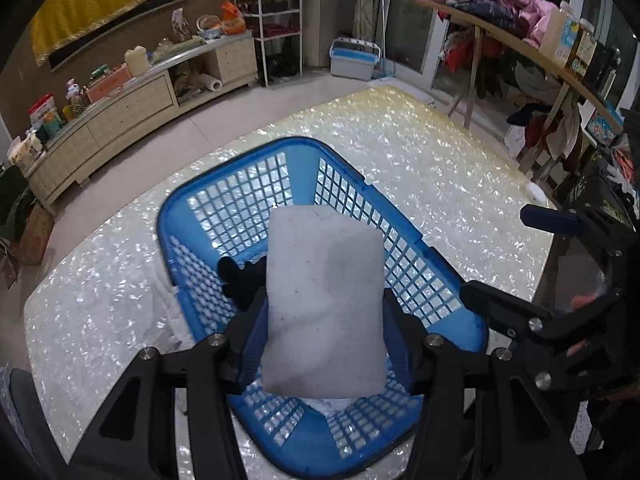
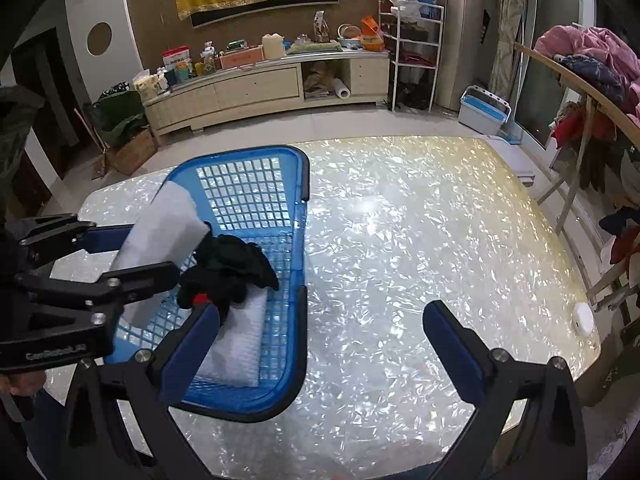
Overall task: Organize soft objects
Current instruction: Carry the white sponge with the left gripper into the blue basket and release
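A blue plastic basket (image 1: 192,200) (image 2: 298,272) stands on the shiny table. My left gripper (image 1: 324,344) is shut on a white foam pad (image 1: 324,304) and holds it over the basket; the pad also shows in the right wrist view (image 2: 160,232). A black cloth (image 2: 228,268) (image 1: 240,280) lies inside the basket on another white pad (image 2: 240,344). My right gripper (image 2: 320,340) is open and empty, just right of the basket above the table.
The pearly table (image 2: 420,240) extends to the right of the basket. A small white object (image 2: 583,318) lies near its right edge. A rack of clothes (image 2: 600,80) stands at the right, a low cabinet (image 2: 260,88) beyond.
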Demonstrator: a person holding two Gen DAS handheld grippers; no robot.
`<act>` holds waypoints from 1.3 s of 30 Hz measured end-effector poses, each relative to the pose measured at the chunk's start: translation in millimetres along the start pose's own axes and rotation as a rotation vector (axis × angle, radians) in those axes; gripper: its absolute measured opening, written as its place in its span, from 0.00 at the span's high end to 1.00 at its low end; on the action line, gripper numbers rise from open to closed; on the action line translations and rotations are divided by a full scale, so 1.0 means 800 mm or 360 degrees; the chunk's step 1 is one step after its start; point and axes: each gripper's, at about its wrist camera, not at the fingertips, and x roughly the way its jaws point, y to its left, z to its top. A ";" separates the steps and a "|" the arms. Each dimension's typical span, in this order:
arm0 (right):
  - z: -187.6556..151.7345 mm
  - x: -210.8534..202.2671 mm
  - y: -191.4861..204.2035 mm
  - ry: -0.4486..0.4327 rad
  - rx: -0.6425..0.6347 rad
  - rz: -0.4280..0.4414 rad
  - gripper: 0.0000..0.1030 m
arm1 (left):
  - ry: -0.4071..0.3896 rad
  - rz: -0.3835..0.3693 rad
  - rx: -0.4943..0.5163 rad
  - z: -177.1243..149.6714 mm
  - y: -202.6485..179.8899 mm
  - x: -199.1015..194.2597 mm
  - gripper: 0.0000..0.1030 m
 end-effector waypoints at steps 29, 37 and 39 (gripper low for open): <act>0.004 0.016 -0.030 0.0092 0.0075 -0.0038 0.01 | 0.0093 -0.0029 0.0068 0.027 -0.009 0.078 0.22; 0.003 0.008 -0.028 0.0075 0.0066 -0.0023 0.01 | 0.0074 0.0019 0.0004 0.021 0.002 0.057 0.21; 0.003 0.003 -0.026 0.0064 0.0065 -0.0021 0.01 | 0.0057 0.0045 -0.0014 0.016 0.007 0.047 0.18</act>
